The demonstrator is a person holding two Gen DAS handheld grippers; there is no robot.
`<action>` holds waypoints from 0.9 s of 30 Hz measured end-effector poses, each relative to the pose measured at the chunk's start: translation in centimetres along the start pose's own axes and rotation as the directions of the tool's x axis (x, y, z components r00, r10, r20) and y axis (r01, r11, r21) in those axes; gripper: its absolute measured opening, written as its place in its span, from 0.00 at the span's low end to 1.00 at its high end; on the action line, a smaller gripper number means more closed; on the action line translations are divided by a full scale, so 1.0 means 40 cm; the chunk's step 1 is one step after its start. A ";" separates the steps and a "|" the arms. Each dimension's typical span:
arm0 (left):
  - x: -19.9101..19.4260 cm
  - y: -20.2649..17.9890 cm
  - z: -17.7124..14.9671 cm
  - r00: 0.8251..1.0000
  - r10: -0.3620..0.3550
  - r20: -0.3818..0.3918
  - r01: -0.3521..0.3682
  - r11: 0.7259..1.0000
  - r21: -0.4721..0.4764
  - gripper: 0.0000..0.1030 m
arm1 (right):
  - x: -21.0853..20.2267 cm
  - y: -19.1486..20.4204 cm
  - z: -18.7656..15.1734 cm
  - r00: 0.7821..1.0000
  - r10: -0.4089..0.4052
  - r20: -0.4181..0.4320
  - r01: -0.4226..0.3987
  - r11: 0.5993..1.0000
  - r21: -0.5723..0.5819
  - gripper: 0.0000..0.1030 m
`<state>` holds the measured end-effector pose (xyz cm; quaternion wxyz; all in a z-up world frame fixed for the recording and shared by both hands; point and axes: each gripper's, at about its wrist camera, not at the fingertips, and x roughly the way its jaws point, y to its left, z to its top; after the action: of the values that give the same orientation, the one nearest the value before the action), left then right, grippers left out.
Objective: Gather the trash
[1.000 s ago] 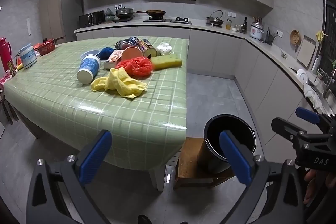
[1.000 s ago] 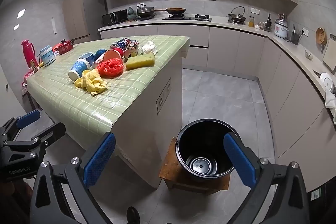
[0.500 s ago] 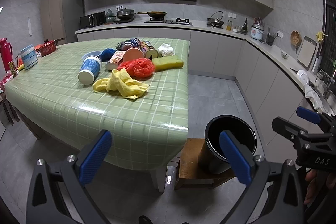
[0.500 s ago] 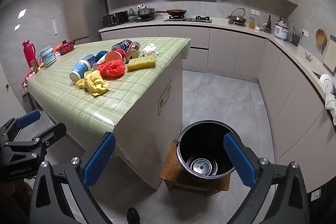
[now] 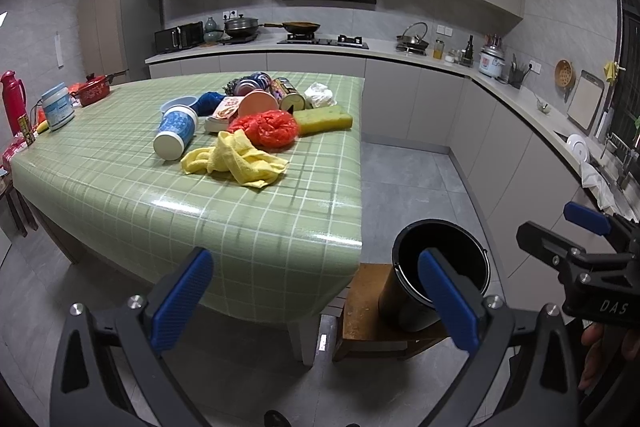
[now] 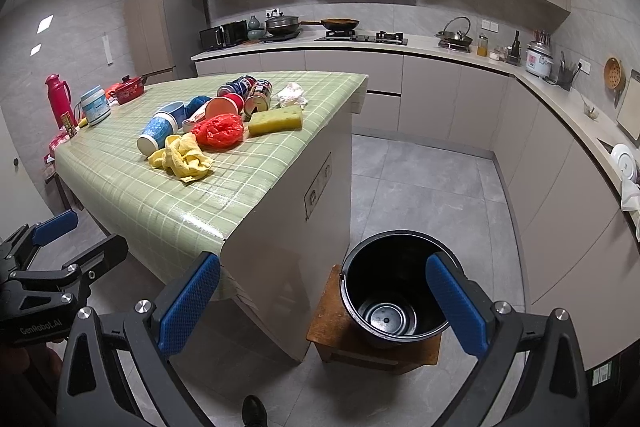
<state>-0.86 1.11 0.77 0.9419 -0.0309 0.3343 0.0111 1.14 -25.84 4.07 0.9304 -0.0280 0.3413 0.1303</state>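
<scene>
Over the last second little changes: both views creep slightly closer to the green-checked surface (image 5: pixel 120 195), and the pile on it sits a touch larger in frame. The left gripper (image 5: pixel 316 295) and right gripper (image 6: pixel 324 295) both have their jaws spread wide and carry nothing — so collection has not begun, and this reads as the tail of an approach.

In the left view the trash lies at about 12 o'clock from the left gripper: a yellow cloth (image 5: pixel 236 163) nearest, a red plastic bag (image 5: pixel 266 127) just behind it, a yellow sponge (image 5: pixel 324 119) toward 1 o'clock, a tipped blue cup (image 5: pixel 174 133) at 11, and cans (image 5: pixel 286 93) further back. What the crumpled white item (image 5: pixel 319 95) beside the cans is, I cannot tell for sure — possibly paper.

The black bucket (image 6: pixel 392 291) stands on a low wooden stool (image 6: pixel 332 323) at 1 o'clock from the right gripper, apparently with nothing in it. The cloth seems the likeliest first pick.
</scene>
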 end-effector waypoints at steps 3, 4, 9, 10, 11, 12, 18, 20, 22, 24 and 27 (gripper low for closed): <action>0.002 0.000 -0.003 1.000 0.001 0.002 -0.001 1.000 0.001 1.00 | 0.005 -0.002 -0.001 1.000 0.002 0.003 -0.002 1.000 0.000 1.00; 0.001 0.002 -0.003 1.000 0.002 0.003 -0.002 1.000 0.000 1.00 | 0.005 -0.002 -0.001 1.000 0.003 0.003 -0.003 1.000 -0.001 1.00; 0.000 0.002 -0.001 1.000 0.004 0.006 -0.004 1.000 0.001 1.00 | 0.004 -0.002 0.003 1.000 0.005 0.007 -0.005 1.000 -0.003 1.00; -0.001 0.003 -0.001 1.000 0.004 0.008 -0.004 1.000 0.001 1.00 | 0.004 -0.002 0.004 1.000 0.005 0.008 -0.005 1.000 -0.004 1.00; 0.000 0.003 0.001 1.000 0.004 0.008 -0.004 1.000 0.001 1.00 | 0.004 -0.002 0.005 1.000 0.006 0.010 -0.006 1.000 -0.004 1.00; 0.000 0.003 0.002 1.000 0.005 0.008 -0.005 1.000 0.002 1.00 | 0.004 -0.002 0.006 1.000 0.007 0.011 -0.007 1.000 -0.005 1.00; 0.000 0.003 0.005 1.000 0.004 0.011 -0.004 1.000 0.001 1.00 | 0.003 -0.004 0.009 1.000 0.007 0.015 -0.007 1.000 -0.006 1.00; 0.000 0.002 0.004 1.000 0.006 0.009 -0.006 1.000 0.002 1.00 | 0.003 -0.005 0.010 1.000 0.007 0.015 -0.007 1.000 -0.005 1.00; 0.000 0.003 0.005 1.000 0.004 0.011 -0.004 1.000 0.001 1.00 | 0.003 -0.005 0.010 1.000 0.006 0.016 -0.006 1.000 -0.005 1.00; 0.000 0.001 0.006 1.000 0.005 0.010 -0.005 1.000 0.002 1.00 | 0.003 -0.005 0.010 1.000 0.008 0.016 -0.007 1.000 -0.005 1.00; 0.001 0.001 0.007 1.000 0.005 0.010 -0.005 1.000 0.002 1.00 | 0.003 -0.006 0.010 1.000 0.007 0.016 -0.007 1.000 -0.005 1.00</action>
<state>-0.66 1.15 0.95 0.9436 -0.0290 0.3296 0.0132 1.53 -25.97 4.29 0.9327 -0.0282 0.3334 0.1349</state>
